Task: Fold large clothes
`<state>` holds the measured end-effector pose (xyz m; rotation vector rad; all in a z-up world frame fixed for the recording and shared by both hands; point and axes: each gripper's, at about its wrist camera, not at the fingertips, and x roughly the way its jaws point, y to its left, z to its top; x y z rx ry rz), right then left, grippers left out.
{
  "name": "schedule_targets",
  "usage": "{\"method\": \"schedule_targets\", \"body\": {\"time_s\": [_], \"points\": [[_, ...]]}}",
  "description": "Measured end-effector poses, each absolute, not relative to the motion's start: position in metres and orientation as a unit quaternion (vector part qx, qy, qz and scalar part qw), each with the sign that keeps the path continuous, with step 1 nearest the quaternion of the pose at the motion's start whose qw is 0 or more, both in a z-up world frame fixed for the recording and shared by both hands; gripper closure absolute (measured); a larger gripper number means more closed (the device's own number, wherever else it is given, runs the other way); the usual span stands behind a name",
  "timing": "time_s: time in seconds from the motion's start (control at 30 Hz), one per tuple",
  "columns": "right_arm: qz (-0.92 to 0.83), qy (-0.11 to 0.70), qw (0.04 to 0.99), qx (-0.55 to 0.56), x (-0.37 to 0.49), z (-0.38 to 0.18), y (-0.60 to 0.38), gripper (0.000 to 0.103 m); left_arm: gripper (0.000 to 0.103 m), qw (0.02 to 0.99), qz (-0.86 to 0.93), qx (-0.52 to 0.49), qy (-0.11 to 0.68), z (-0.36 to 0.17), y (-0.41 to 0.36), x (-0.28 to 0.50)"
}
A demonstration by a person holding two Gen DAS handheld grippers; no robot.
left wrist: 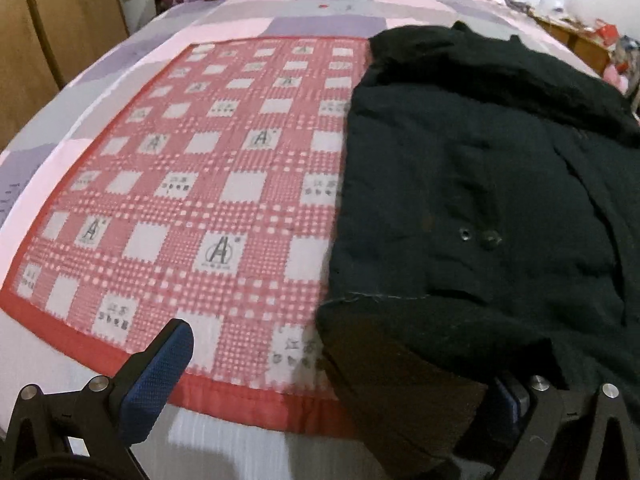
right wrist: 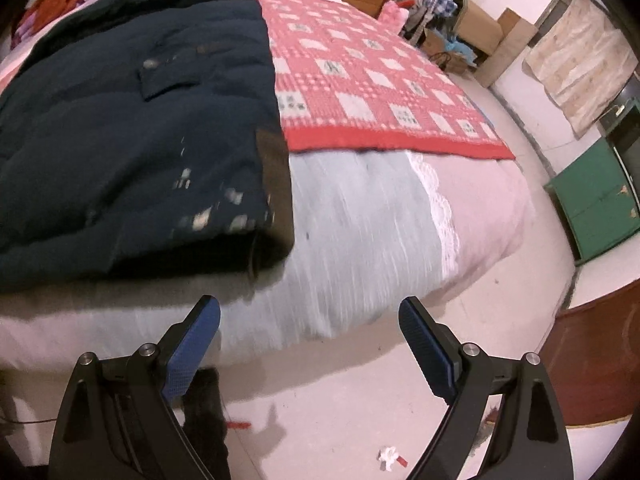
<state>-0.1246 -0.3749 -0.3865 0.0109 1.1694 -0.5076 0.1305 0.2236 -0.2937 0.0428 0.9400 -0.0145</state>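
- The right gripper [right wrist: 310, 340] hangs off the foot edge of the bed [right wrist: 360, 232] with its blue pads spread wide and nothing between them; past the pads lie only the pale bedding and the floor.
- The left gripper [left wrist: 344, 392] shows one blue finger [left wrist: 156, 384] standing clear over the red border of the checked cloth [left wrist: 208, 184]. The other finger is buried under a fold of the dark coat [left wrist: 480, 184], so the jaws look wide apart, with coat fabric draped over one side, but I cannot tell whether anything is pinched.
- The coat, a thick padded one with a pocket flap and snap fasteners, lies flat along the middle of the bed, its hem near the foot edge and its collar towards the headboard. It covers part of the checked cloth, which shows on both sides of it.
- Judged from this, the coat is already narrowed lengthwise and the step in hand is getting a fresh hold on the hem end for a fold towards the collar.
- To do it well: take the two hem corners, one per gripper, and bite through all the padded layers, not just the top one.
- Lift evenly and carry the hem straight up the bed, keeping the side edges aligned.
- Watch the brown lining at the near corner [right wrist: 276, 184]; it may slip out.
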Motion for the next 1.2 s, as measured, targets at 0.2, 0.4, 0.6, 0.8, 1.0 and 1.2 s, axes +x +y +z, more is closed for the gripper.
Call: {"method": "schedule_targets", "body": {"time_s": [0.2,0.4,0.6,0.8,1.0,1.2], "points": [[-0.286,0.506,0.814,-0.003,-0.100,-0.383,-0.400,0.011,0.000,0.875,0.011,0.044,0.482,-0.321,0.230,0.119],[-0.321,0.478,0.815,0.059,-0.101,-0.383,-0.418,0.012,0.000,0.862,0.019,0.035,0.506,-0.344,0.237,0.106],[-0.273,0.482,0.832,0.030,-0.075,-0.393,-0.400,0.015,0.000,0.856,-0.017,0.066,0.513,-0.360,0.218,0.103],[-0.258,0.490,0.831,0.050,-0.052,-0.407,-0.406,0.015,0.000,0.845,-0.031,0.042,0.532,-0.376,0.217,0.120],[-0.251,0.502,0.827,0.037,-0.034,-0.419,-0.405,0.003,0.000,0.865,-0.040,0.061,0.496,-0.376,0.210,0.120],[-0.241,0.521,0.814,0.091,-0.031,-0.427,-0.430,0.004,0.016,0.870,-0.065,0.072,0.483,-0.366,0.206,0.123]]}}
